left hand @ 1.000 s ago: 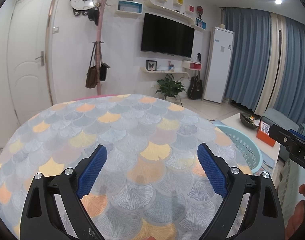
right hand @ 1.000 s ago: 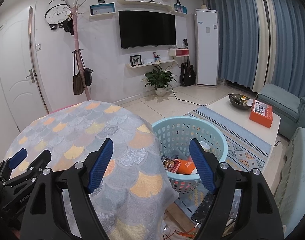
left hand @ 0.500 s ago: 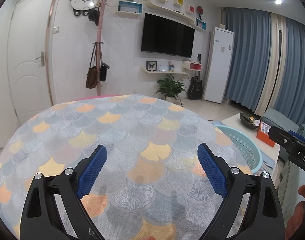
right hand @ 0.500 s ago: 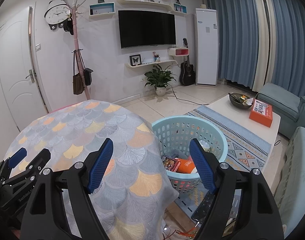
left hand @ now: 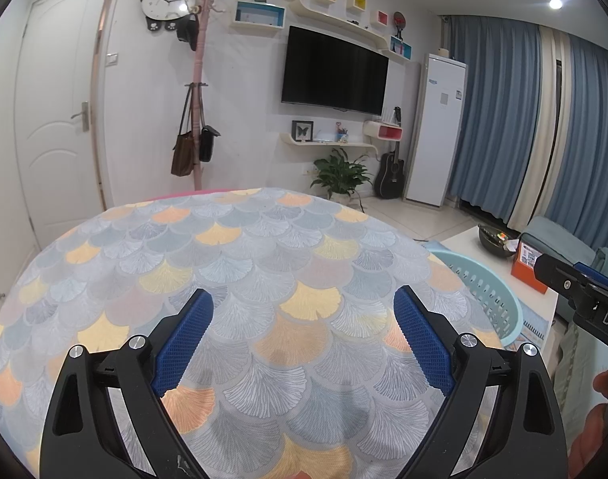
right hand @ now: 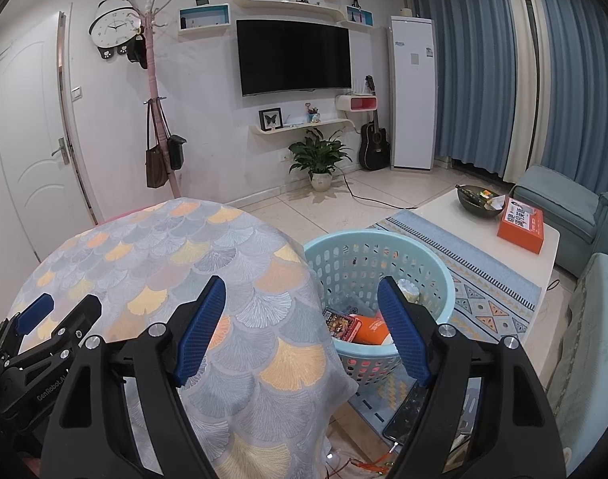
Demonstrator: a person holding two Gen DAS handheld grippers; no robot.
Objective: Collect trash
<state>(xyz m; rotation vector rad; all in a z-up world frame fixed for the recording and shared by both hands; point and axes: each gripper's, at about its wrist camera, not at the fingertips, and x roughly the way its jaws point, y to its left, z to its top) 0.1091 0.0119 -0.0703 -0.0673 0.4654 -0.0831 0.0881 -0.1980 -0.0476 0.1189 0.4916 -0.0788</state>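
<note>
Trash in basket — between spread fingers

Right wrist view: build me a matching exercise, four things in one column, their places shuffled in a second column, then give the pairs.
Things:
1. basket
2. orange box
3. guitar
4. brown bag

Places:
A. hanging on the pink coat stand
B. on the floor beside the cloth-covered table
C. leaning by the wall next to the tall white unit
D. on the white low table

Pairs: 1-B, 2-D, 3-C, 4-A
</note>
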